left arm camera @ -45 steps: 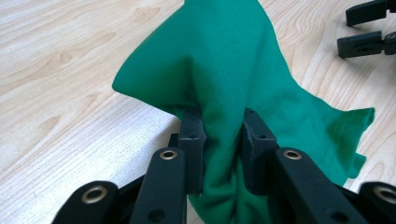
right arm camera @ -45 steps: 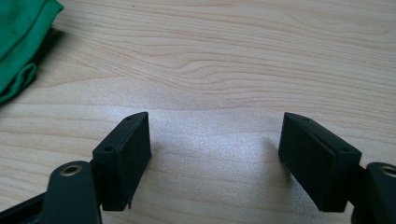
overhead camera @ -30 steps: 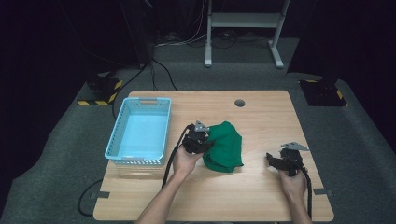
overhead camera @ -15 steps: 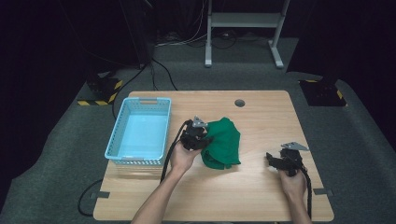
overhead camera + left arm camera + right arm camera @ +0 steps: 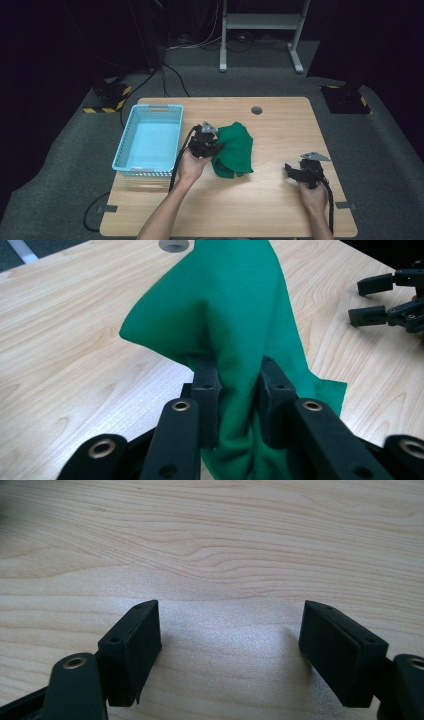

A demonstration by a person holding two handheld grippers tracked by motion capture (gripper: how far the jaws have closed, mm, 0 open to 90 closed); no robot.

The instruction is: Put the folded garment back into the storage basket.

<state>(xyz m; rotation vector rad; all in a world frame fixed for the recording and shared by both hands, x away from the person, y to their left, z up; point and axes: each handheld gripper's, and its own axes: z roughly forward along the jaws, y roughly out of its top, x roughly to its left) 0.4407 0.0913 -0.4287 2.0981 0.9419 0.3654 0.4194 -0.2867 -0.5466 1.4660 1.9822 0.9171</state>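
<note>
Where the right gripper (image 5: 292, 170) rests near the table's (image 5: 280, 210) near right edge, its jaws stand wide apart over bare wood, holding nothing. Farther in, near the centre, the left gripper (image 5: 239, 390) is clamped on a bunched fold of the green cloth (image 5: 235, 315), which drapes limp toward the far side. The cloth looks light, soft and unbreakable; it will likely sag and trail, so a thick gathered fold suits the grip better than a single edge. A blue basket (image 5: 150, 142) stands to the left.
</note>
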